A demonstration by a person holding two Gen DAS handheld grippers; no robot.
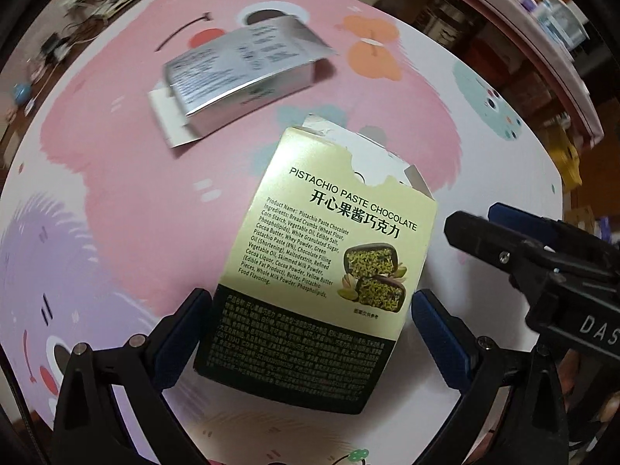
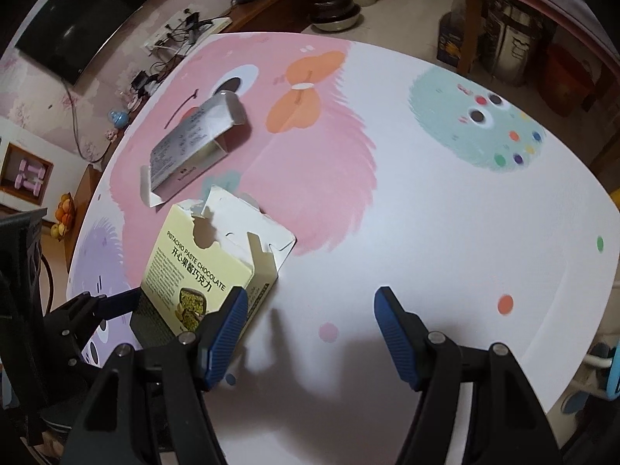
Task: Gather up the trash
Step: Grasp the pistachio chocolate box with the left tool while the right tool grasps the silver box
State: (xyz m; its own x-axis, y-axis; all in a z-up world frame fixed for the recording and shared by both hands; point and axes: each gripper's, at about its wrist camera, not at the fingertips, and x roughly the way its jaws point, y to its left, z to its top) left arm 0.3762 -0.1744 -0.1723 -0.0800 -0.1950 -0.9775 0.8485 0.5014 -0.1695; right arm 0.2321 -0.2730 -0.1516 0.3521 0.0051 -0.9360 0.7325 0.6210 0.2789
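Through the left wrist view, the left gripper (image 1: 306,333) is pointing down at the table (image 1: 116,201), its blue pads spread to either side of the pistachio chocolate box (image 1: 321,263). The box is lying flat at the lower middle of the frame with its torn flap toward the top; whether the pads are pressing it I cannot tell. A silver carton (image 1: 240,77) is lying at the upper left, apart from the box.

Through the right wrist view, the right gripper (image 2: 310,329) is hanging released over bare tabletop at the lower middle, nothing between its pads. The chocolate box (image 2: 197,259) is sitting at the left, just beside the left-hand pad, the silver carton (image 2: 193,143) above it.
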